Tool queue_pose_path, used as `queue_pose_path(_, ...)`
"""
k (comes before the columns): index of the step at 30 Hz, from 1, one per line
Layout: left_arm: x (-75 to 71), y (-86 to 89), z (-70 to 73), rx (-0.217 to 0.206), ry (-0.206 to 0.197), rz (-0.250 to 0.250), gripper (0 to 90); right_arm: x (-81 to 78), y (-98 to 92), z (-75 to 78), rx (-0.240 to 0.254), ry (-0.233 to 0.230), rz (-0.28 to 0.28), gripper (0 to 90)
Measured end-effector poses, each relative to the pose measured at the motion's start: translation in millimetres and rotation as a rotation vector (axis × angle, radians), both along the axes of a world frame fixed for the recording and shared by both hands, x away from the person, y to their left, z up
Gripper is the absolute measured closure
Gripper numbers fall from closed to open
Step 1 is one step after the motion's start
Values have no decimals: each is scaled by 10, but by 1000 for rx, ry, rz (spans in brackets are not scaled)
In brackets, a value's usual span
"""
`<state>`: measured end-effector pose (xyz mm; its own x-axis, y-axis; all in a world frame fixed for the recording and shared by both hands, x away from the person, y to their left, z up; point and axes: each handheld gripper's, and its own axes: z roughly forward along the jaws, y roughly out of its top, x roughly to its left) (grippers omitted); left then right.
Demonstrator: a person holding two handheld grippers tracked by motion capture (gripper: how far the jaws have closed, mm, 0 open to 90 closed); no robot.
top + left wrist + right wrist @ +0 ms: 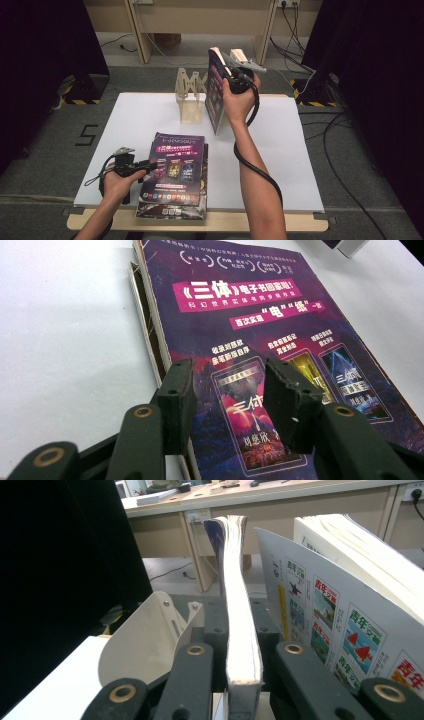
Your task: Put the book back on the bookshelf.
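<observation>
Magazine [216,92] with a purple cover stands upright on its lower edge at the far middle of the white table [295,165], just right of a pale wooden rack [190,97]. In the high view, the right tool [239,75] clamps its upper edge. The left tool [145,165] rests at the left edge of a flat stack of magazines [175,175] near the front of the table.

Left tool view: the left tool [227,395] has its jaws parted, nothing pressed between them, poised over the stack's top cover [250,315], purple with white lettering and three pictured panels.

Right tool view: the right tool [244,655] is closed on the magazine [240,620], seen edge-on, its pale page block slightly bowed. A second magazine [340,615] with small picture tiles leans just to the right.
</observation>
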<state>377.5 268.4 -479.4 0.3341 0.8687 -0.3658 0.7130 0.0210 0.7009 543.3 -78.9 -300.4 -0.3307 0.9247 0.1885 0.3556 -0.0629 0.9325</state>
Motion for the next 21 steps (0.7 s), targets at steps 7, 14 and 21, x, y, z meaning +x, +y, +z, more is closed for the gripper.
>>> queue_pose_path(7,4,8,-3,4,1,0,547,66,31,-77,-12,4,-15,830)
queue_pose_path(14,0,5,-1,2,-3,-1,548,55,54,-108,-31,-3,-34,827)
queue_pose_path(21,-2,-5,-6,5,-1,-5,547,14,41,-124,-63,0,-42,807)
